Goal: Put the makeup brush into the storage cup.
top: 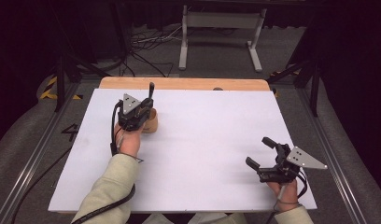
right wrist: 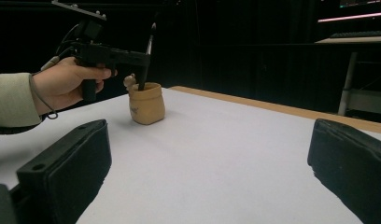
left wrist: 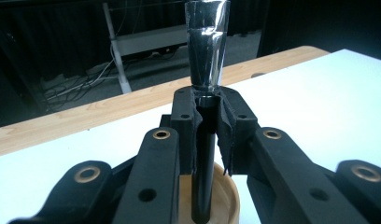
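Note:
A small tan wooden pot point(top: 150, 122) stands on the white board toward its far left. A black pen point(top: 151, 92) stands upright with its lower end inside the pot. My left gripper point(top: 145, 108) is shut on the pen, just above the pot's rim. In the left gripper view its pads point(left wrist: 226, 126) press the pen's dark shaft point(left wrist: 205, 154), with the glossy cap point(left wrist: 206, 44) rising above and the pot's rim point(left wrist: 228, 193) below. The right gripper view has the pot point(right wrist: 146, 103), the pen point(right wrist: 146, 56) and the left gripper point(right wrist: 142, 58) at a distance. My right gripper point(top: 261, 151) rests open at the near right, nothing between its fingers point(right wrist: 67, 168).
The white board point(top: 202, 140) lies on a wooden table whose far edge point(top: 184, 83) shows beyond it. A white metal stand point(top: 221, 28) and cables sit on the floor behind. Dark rails run along both sides of the table.

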### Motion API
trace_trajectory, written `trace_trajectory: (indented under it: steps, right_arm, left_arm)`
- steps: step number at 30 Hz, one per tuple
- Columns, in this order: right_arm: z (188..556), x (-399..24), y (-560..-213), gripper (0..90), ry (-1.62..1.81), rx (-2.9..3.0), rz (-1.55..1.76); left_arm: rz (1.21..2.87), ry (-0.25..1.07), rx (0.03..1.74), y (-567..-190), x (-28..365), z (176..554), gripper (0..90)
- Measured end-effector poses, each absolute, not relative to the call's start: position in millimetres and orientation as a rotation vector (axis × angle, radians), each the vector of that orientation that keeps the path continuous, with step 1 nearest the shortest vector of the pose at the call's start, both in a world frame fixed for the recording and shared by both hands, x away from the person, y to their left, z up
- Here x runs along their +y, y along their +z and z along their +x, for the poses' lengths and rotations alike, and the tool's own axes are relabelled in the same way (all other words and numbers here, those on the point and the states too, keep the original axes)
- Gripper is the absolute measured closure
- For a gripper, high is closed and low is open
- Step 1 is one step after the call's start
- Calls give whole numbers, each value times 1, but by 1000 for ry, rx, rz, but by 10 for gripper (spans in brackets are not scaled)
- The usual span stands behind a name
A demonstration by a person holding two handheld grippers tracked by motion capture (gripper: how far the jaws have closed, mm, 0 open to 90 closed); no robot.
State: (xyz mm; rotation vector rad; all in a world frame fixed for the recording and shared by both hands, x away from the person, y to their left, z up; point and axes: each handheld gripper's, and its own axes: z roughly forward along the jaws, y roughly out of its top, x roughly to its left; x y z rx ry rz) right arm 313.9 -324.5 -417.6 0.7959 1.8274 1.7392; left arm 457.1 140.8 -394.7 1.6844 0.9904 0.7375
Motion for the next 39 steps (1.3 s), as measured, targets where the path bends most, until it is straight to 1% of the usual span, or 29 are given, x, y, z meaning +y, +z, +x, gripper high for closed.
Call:
trace_trajectory:
  steps: [10,16,24,27,28,31,32,36,39]
  right_arm:
    - [314,-325,-418,0,1740,1825,794]
    - [314,-325,-419,0,1741,1828,794]
    - [314,-325,-419,0,1740,1829,798]
    - [314,-324,-419,0,1741,1830,798]
    - [314,-324,-419,0,1740,1830,796]
    - [314,-324,-418,0,1743,1828,795]
    - [314,-324,-418,0,1743,1828,795]
    - [315,-324,-419,0,1738,1835,797]
    - [314,-324,-418,0,1737,1832,801]
  left_arm:
    - [1731,718,1021,-400,140,459,781]
    - [1766,745,1007,-403,137,456,781]
    - [1776,716,1028,-404,137,456,781]
    - [1754,677,1026,-403,139,455,775]
    - [1746,668,1023,-403,140,455,749]
    - [1704,603,1030,-400,144,452,626]
    - [1694,594,1016,-399,146,450,594]
    - [1681,585,960,-393,152,439,414]
    - [1670,554,939,-391,155,434,295]
